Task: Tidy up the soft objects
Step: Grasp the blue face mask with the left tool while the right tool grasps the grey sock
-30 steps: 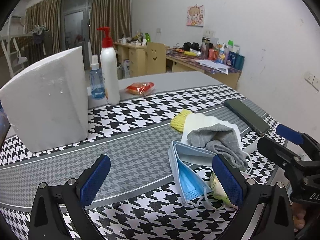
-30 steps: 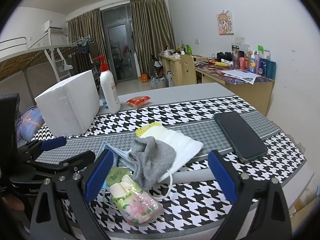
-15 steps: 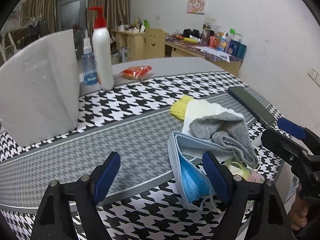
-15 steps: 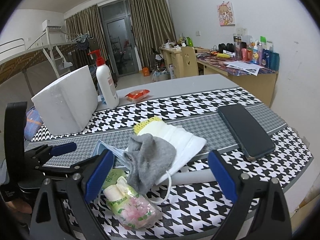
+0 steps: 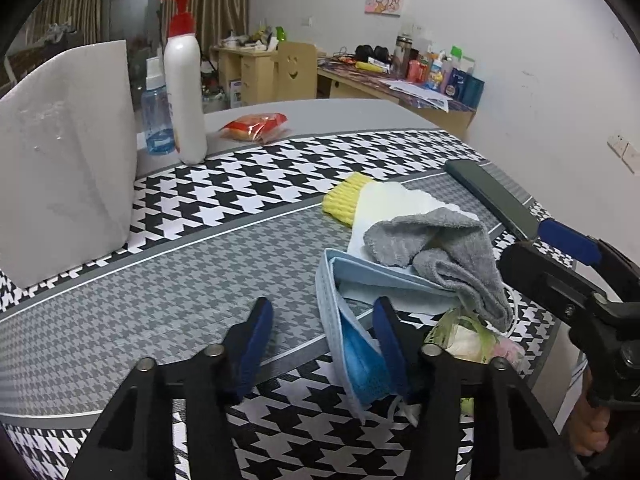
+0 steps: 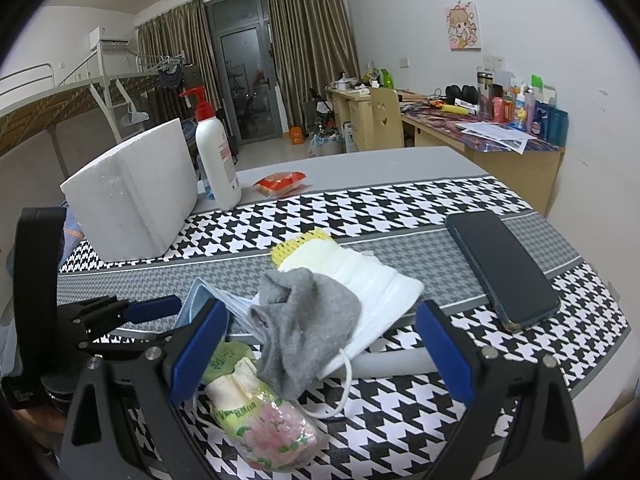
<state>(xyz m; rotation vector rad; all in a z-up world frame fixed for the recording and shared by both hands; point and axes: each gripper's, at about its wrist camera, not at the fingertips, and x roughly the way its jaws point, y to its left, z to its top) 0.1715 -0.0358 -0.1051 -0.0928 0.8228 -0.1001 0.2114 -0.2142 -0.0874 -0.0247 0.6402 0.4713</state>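
Note:
A pile of soft things lies near the table's front edge: a blue face mask (image 5: 352,344), a grey sock (image 5: 444,252), a white mask (image 5: 396,204), a yellow cloth (image 5: 344,198) and a tissue pack (image 5: 468,336). My left gripper (image 5: 324,340) is open, its jaws partly closed, straddling the blue mask's near end. My right gripper (image 6: 320,344) is open and wide, held over the grey sock (image 6: 308,320) and the tissue pack (image 6: 260,420). The blue mask (image 6: 200,296) is mostly hidden in that view.
A white foam box (image 5: 60,160) stands at the left, with a pump bottle (image 5: 184,92), a small spray bottle (image 5: 158,120) and a red snack bag (image 5: 256,124) behind. A dark phone (image 6: 500,272) lies at the right. The houndstooth tablecloth (image 5: 180,300) covers the table.
My left gripper has moved forward and right onto the blue mask, and its jaws have narrowed. The right gripper has stayed open and shifted slightly.

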